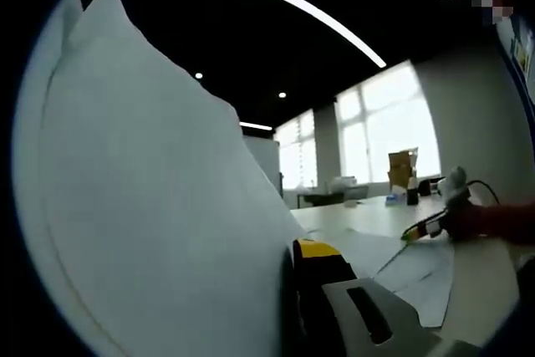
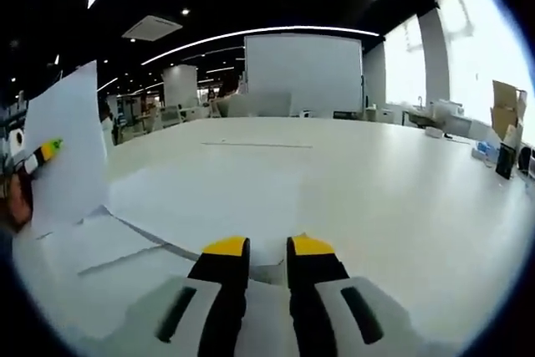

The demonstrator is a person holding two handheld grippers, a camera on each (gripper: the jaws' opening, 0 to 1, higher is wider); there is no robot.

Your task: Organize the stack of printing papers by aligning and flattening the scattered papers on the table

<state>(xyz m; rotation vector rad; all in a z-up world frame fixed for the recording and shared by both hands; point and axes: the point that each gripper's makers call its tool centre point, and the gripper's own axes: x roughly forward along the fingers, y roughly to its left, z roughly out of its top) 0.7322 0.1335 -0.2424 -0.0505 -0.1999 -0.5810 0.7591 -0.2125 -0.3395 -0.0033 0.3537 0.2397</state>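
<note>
An upright stack of white printing paper (image 1: 150,206) covers the left half of the left gripper view. My left gripper (image 1: 288,258) is shut on its lower edge; one yellow-tipped finger (image 1: 319,255) shows and the other is hidden behind the paper. More sheets (image 1: 418,277) lie overlapped and askew on the table. My right gripper (image 1: 422,230), held by a hand in a red sleeve, meets their far edge. In the right gripper view, the right gripper (image 2: 267,250) has its jaws close together on a flat sheet (image 2: 125,252). The upright stack (image 2: 71,152) and the left gripper (image 2: 35,159) stand at the left.
The long white table (image 2: 376,190) stretches far ahead, bare beyond the sheets. A cardboard box (image 1: 403,166) and a dark bottle (image 1: 412,195) stand near the windows at the table's far side. A white partition (image 2: 305,68) closes the far end.
</note>
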